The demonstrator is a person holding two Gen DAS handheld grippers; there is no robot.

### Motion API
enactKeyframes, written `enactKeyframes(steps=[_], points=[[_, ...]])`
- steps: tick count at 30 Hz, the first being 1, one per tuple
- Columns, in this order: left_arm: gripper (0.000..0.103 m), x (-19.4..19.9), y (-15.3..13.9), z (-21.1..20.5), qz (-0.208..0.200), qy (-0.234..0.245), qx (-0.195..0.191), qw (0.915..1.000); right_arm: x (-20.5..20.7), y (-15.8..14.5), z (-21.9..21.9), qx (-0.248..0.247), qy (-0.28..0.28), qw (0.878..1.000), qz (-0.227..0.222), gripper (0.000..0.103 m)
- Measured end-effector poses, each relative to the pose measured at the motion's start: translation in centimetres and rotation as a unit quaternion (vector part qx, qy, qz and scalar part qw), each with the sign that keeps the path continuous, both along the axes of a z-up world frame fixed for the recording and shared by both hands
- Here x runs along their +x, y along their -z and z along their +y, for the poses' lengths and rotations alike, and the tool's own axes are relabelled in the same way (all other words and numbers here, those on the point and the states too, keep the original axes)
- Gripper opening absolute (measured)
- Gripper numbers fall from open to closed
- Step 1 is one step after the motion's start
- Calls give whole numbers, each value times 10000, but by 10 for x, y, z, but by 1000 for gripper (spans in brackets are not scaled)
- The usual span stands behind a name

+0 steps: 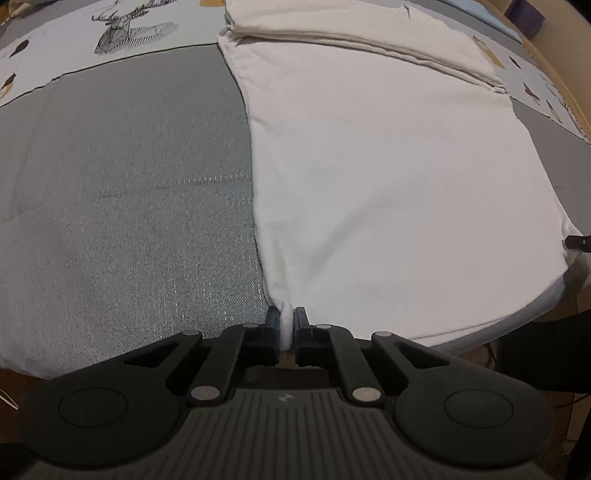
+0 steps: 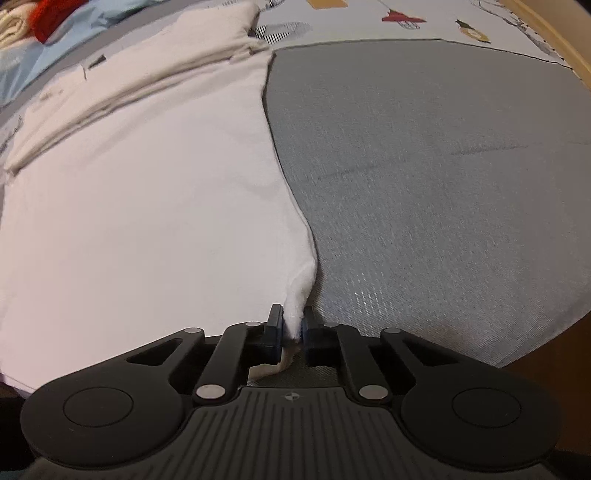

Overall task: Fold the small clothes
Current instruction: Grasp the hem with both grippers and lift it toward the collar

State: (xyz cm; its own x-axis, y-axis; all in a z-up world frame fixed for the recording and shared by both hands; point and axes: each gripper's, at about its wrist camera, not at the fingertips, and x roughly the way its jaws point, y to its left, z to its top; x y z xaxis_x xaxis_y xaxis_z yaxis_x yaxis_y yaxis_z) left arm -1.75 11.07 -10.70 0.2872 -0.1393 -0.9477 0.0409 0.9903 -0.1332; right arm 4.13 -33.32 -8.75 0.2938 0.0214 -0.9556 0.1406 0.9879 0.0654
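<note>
- Jaws of the left gripper [image 1: 284,326] stand narrow, clamped on a pinch of white fabric at the near left corner of the white garment [image 1: 388,177].
- Jaws of the right gripper [image 2: 293,325] are likewise narrow, pinching the garment's [image 2: 140,206] near right corner, and a small tail of cloth hangs out behind the pads [image 2: 276,325].
- White garment lies flat on the grey mat [image 1: 129,203], spreading from 6 o'clock up toward 12 and 2 o'clock in the left wrist view, and toward 10 o'clock in the right wrist view.
- Grey mat [image 2: 443,184] shows bare beside the garment, on its left in the left wrist view and on its right in the right wrist view.
- At the garment's far end, around 12 o'clock, the cloth is doubled over into a thicker folded band [image 1: 351,33].
- Beyond the mat lies a printed cloth [image 1: 122,29] with a drawn deer and small coloured figures.
- In the right wrist view, at 10 to 11 o'clock, light blue fabric [image 2: 55,48] and something red [image 2: 51,16] lie at the far edge, too blurred to identify.
- A tan wooden edge [image 2: 546,26] runs along the far side at 1 o'clock.
</note>
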Motion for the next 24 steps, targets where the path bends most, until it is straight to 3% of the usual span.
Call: enactKeyframes(steps=[7, 13, 20, 24], points=[[6, -12, -33, -2, -515, 182, -98, 9985, -7, -30, -1, 338, -46, 9978, -569, 9], [6, -14, -82, 18, -941, 296, -431, 9942, -8, -87, -23, 986, 60, 9874, -1237, 8], [5, -62, -155, 40, -1579, 659, -736, 9825, -44, -160, -46, 1573, -233, 9662, -2028, 8], [5, -115, -203, 52, -2060, 796, -1002, 9701, -81, -196, -66, 2361, -701, 9378, -2448, 8]])
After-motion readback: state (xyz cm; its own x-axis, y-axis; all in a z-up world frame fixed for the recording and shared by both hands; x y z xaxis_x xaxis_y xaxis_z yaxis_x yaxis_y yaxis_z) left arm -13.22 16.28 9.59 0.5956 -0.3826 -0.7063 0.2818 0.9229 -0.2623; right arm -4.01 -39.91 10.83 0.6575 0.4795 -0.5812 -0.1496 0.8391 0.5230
